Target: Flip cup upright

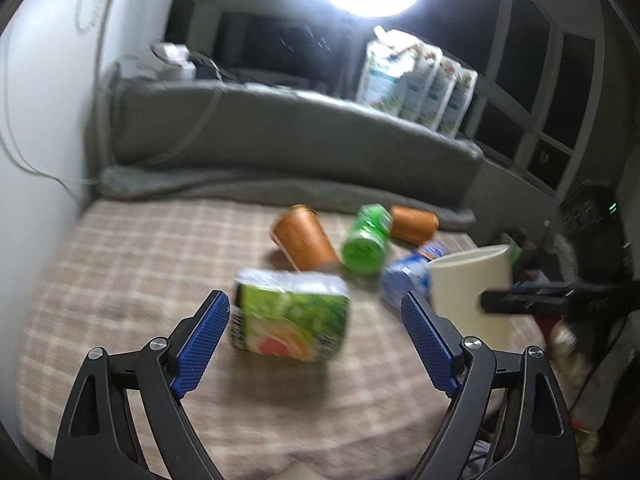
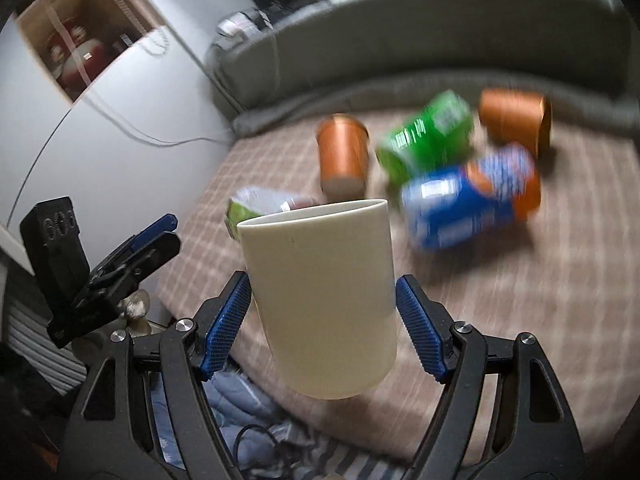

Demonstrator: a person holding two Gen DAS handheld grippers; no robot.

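Note:
A cream cup (image 2: 324,300) is held between the blue pads of my right gripper (image 2: 322,312), mouth up and tilted slightly, above the near edge of the checked bed cover (image 2: 520,300). It also shows in the left wrist view (image 1: 472,292) at the right, with the right gripper's dark finger (image 1: 520,300) across it. My left gripper (image 1: 316,312) is open and empty, hovering above a green juice carton (image 1: 290,316). The left gripper shows in the right wrist view (image 2: 136,248) at the left.
On the cover lie an orange cup (image 2: 344,152), a green can (image 2: 428,136), a second orange cup (image 2: 516,116) and a blue can (image 2: 468,204). A grey padded headboard (image 1: 280,132) stands behind, with cartons (image 1: 416,80) on it. A white wall (image 2: 100,140) is left.

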